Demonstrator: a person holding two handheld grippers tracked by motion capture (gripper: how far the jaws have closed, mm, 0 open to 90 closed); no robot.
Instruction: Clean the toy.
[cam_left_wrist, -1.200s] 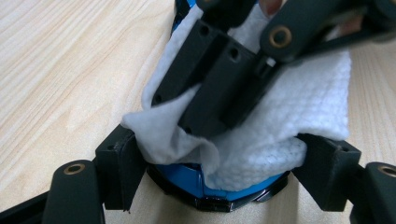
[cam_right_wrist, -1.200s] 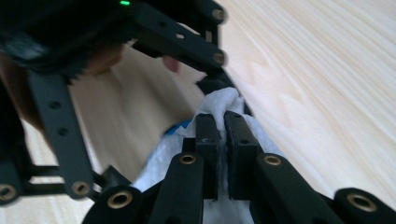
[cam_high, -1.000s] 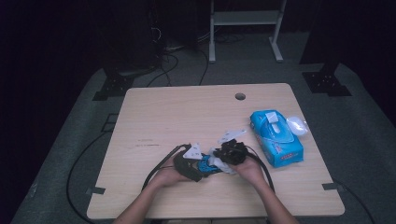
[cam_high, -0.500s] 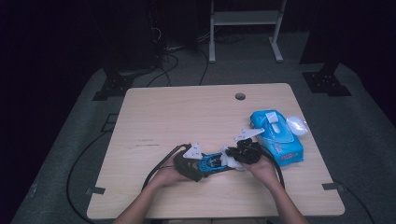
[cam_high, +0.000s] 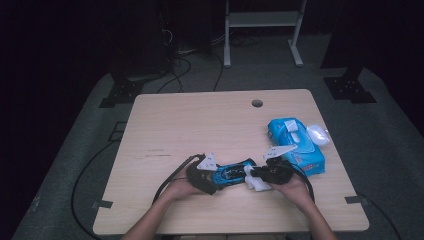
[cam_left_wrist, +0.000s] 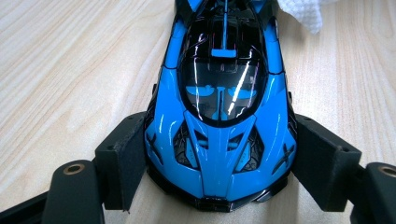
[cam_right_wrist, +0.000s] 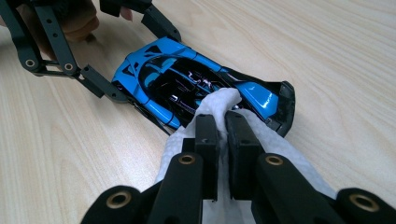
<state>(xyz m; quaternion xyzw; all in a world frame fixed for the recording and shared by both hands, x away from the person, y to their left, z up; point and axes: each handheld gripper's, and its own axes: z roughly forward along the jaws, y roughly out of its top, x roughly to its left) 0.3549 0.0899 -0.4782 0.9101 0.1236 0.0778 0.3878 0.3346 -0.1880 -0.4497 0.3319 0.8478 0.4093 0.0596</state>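
A blue and black toy car (cam_high: 231, 172) lies on the wooden table (cam_high: 200, 125) near its front edge. My left gripper (cam_high: 216, 176) is shut on the car's nose, with a jaw pressed on each side of the car (cam_left_wrist: 219, 116); the gripper (cam_left_wrist: 219, 172) holds it flat on the wood. My right gripper (cam_high: 256, 176) is shut on a folded white wipe (cam_high: 253, 180). In the right gripper view the wipe (cam_right_wrist: 217, 105) rests on the rear of the car (cam_right_wrist: 187, 79), in front of the right gripper (cam_right_wrist: 222, 133). The left gripper (cam_right_wrist: 133, 53) shows beyond it.
A blue pack of wipes (cam_high: 295, 145) lies at the right side of the table, with a white rounded object (cam_high: 317, 134) against its far side. A cable hole (cam_high: 257, 103) sits near the back edge. Cables trail off the front left.
My right gripper has slid to the right along the car with the wipe, from its middle to its rear. The left gripper and the car have stayed put.
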